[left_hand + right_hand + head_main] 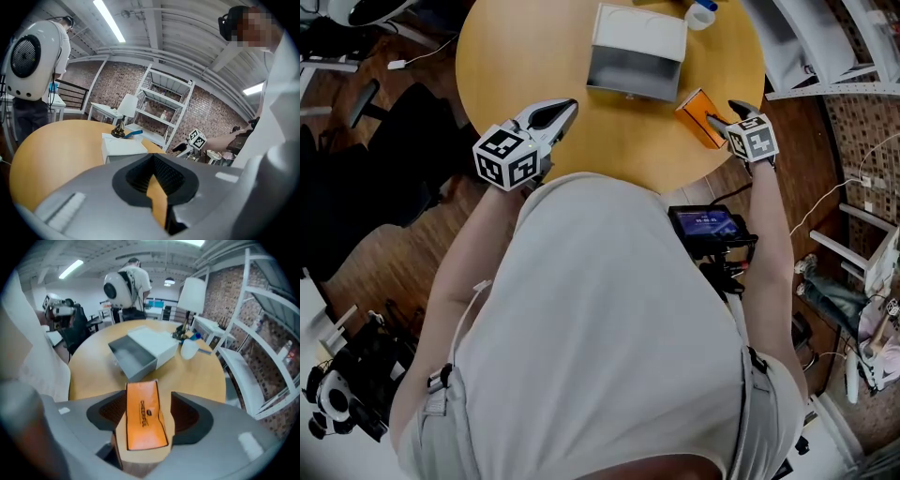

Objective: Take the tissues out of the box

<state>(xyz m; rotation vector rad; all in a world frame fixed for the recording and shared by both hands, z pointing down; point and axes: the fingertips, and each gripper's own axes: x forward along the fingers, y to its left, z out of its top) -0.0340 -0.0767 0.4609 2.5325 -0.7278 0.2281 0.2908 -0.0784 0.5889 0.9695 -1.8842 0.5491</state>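
An orange tissue pack [697, 116] lies flat on the round wooden table [516, 56] near its front right edge. My right gripper [724, 116] stands open around it; in the right gripper view the orange tissue pack [143, 416] rests between the two jaws with a gap on its right side. Behind it sits the white box [639, 33] with its grey drawer [628, 77] pulled out and showing nothing inside. My left gripper [559, 112] hovers over the table's front left, jaws shut on nothing. The left gripper view shows the white box [123, 146] ahead.
A white cup with a blue strip [701, 12] and a table lamp [192, 295] stand behind the box. White metal shelving [825, 47] runs along the right. A person stands by a white machine [123, 287] across the room. The table edge is close to my body.
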